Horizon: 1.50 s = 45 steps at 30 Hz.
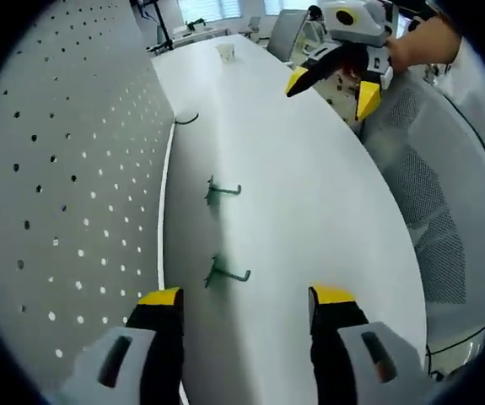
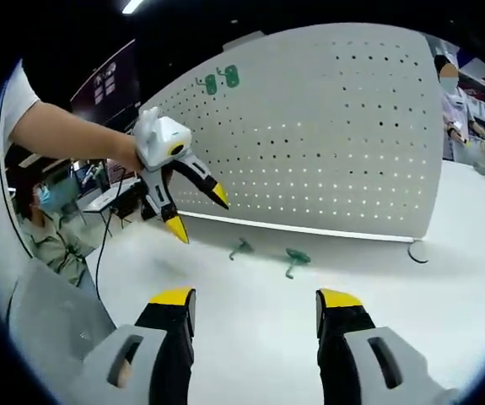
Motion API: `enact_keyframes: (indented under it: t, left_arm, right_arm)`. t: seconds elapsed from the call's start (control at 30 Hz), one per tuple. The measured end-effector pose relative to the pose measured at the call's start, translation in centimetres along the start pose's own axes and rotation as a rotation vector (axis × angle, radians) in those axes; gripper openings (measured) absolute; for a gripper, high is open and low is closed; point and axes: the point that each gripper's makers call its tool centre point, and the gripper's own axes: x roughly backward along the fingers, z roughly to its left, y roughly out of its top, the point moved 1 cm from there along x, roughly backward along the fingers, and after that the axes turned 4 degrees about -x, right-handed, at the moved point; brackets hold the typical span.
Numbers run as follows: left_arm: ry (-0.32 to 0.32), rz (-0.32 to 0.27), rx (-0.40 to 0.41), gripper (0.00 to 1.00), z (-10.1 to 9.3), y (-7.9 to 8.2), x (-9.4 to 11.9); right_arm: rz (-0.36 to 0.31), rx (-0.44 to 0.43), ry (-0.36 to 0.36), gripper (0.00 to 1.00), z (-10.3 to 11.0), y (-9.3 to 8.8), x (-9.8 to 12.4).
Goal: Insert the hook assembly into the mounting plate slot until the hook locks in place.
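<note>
Two hooks (image 1: 223, 191) (image 1: 225, 273) are seen at twelve o'clock between the parted, empty left gripper (image 1: 246, 297) jaws; right gripper (image 2: 255, 299) likewise.

2 hooks (image 1: 225, 230) on table (image 1: 309, 194) beside pegboard (image 1: 73, 186).

You see two dark green hooks (image 1: 223, 191) (image 1: 225, 273) on your white table (image 1: 309, 219), beside a grey pegboard (image 1: 73, 194) dotted with holes.

The two green hooks (image 2: 267, 251) look too small to tell apart.
</note>
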Motion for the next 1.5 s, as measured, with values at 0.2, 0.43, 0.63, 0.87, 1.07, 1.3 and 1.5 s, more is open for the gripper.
enact_keyframes:
  t: [0.2, 0.43, 0.63, 0.87, 1.07, 1.3, 1.5]
  left_arm:
    - [-0.041, 0.053, -0.103, 0.62, -0.3, -0.2, -0.9]
    - [-0.069, 0.081, -0.153, 0.58, 0.3, -0.6, -1.9]
    - [-0.099, 0.122, -0.217, 0.54, 0.7, -0.9, -2.8]
    - [-0.130, 0.143, -0.245, 0.53, 1.0, -1.0, -4.2]
    - [-0.149, 0.139, -0.244, 0.49, 1.3, -0.9, -4.6]
    - [-0.194, 0.154, -0.222, 0.44, 1.1, -1.6, -5.2]
    - [-0.218, 0.168, -0.196, 0.44, 0.8, -2.1, -5.8]
  right_arm:
    - [0.002, -0.001, -0.001, 0.56, 0.0, 0.0, 0.0]
    - [-0.010, -0.015, -0.012, 0.56, -0.3, 0.1, 0.2]
    - [-0.024, -0.022, -0.015, 0.56, -0.4, 0.3, 0.3]
    - [-0.023, -0.026, -0.020, 0.56, -0.4, 0.3, 0.4]
    - [-0.028, -0.032, -0.020, 0.54, -0.4, 0.5, 0.4]
    - [-0.024, -0.024, -0.018, 0.54, -0.5, 0.3, 0.2]
    - [-0.029, -0.041, -0.023, 0.54, -0.8, 0.4, 0.2]
